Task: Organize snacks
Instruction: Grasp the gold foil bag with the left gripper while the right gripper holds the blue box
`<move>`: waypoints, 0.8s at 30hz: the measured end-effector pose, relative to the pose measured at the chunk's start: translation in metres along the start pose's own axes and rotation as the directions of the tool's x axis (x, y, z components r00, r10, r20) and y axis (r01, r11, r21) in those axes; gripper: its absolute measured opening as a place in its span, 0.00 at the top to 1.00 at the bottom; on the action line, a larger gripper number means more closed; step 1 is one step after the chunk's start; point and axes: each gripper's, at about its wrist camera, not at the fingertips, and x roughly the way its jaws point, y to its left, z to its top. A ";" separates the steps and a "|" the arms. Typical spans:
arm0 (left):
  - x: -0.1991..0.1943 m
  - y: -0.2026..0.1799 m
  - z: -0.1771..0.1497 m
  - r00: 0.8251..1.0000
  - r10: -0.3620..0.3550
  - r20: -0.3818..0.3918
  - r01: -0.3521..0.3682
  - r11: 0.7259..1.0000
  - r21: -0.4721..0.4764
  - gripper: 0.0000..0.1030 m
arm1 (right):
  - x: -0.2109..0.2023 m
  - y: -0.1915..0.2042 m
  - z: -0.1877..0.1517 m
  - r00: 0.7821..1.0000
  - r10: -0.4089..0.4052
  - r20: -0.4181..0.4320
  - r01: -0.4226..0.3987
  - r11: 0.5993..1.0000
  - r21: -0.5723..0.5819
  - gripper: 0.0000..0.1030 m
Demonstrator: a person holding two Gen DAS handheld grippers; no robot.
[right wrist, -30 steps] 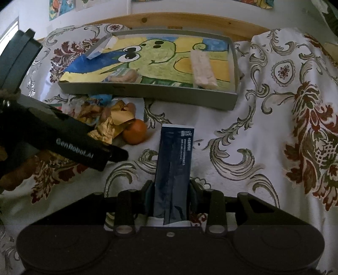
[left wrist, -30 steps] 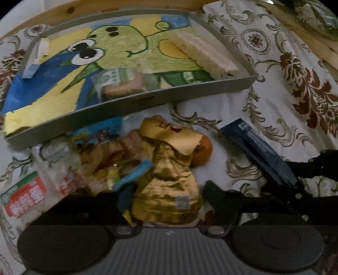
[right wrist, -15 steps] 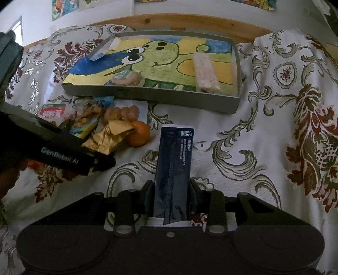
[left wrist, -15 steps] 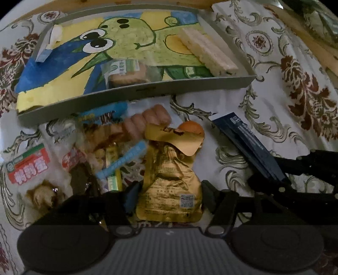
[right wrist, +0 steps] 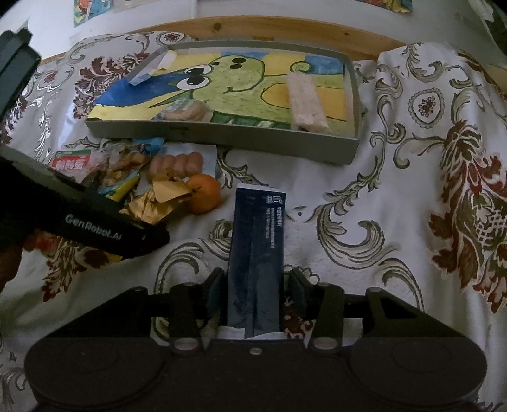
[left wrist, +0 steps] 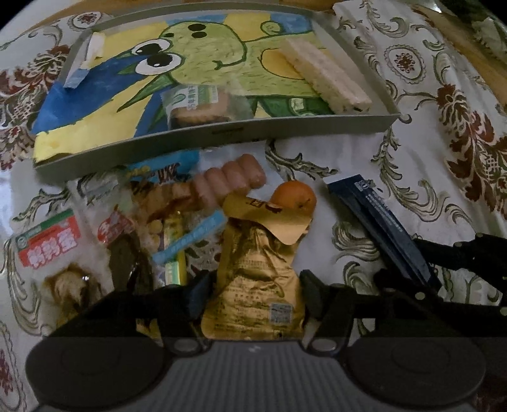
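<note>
A gold foil packet point(left wrist: 253, 279) lies flat on the patterned cloth between the fingers of my left gripper point(left wrist: 253, 285). Its jaws are closing and the pads meet the packet's two edges. My right gripper point(right wrist: 255, 282) straddles a long dark blue box point(right wrist: 256, 253) that rests on the cloth. Its jaws are opening, and a gap shows on each side of the box. The grey tray point(right wrist: 221, 131) with a green cartoon lining stands farther back. It holds a pale wafer bar point(left wrist: 323, 76), a biscuit pack point(left wrist: 196, 104) and a small blue-white pack point(left wrist: 82, 66).
An orange point(left wrist: 298, 196) and a pack of sausages point(left wrist: 231, 179) lie just beyond the gold packet. Several more snack packs are heaped to its left, among them a red-label packet point(left wrist: 47, 244). A wooden rail point(right wrist: 285, 28) runs behind the tray.
The right gripper's pads have come off the sides of the dark blue box. The left gripper's fingers widened, then drew in against the gold packet, which now lies flatter.
</note>
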 end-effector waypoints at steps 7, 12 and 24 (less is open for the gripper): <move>-0.009 -0.011 -0.001 0.999 0.035 -0.022 -0.035 0.999 -0.021 0.51 | 0.000 0.001 -0.001 1.000 -0.015 0.010 0.015 1.000 -0.015 0.64; -0.018 -0.016 -0.007 0.999 0.032 -0.024 -0.033 0.999 -0.032 0.55 | -0.004 0.001 -0.001 1.000 -0.011 0.014 0.011 1.000 -0.016 0.67; -0.043 -0.021 -0.027 0.999 0.043 0.011 -0.041 0.992 -0.120 0.56 | -0.020 0.012 0.001 0.998 0.004 0.059 -0.001 0.999 -0.044 0.68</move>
